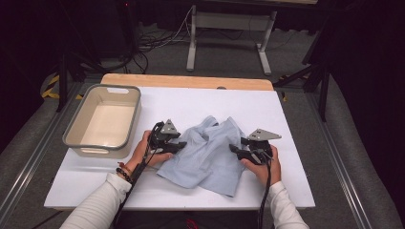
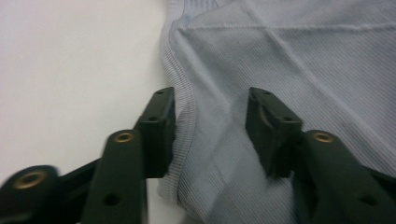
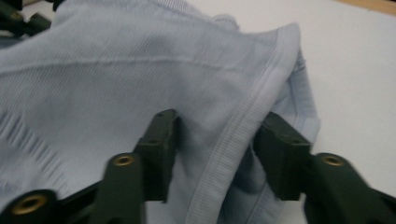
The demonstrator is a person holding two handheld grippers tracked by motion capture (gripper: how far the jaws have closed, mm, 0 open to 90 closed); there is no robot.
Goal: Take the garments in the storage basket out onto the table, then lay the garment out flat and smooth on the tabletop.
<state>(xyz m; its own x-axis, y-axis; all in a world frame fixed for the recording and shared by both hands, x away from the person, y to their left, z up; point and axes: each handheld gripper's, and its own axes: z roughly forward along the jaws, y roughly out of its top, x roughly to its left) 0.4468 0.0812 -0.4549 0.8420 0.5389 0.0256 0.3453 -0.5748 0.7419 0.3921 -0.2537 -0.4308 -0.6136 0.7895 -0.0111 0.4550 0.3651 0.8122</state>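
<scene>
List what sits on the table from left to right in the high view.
Beige bin → left gripper → light blue garment → right gripper.

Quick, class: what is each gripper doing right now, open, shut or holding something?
Left gripper: jaws apart around the hem of the light blue garment, not pinching it.
Right gripper: jaws apart astride a ribbed edge of the garment, no grip visible.
</scene>
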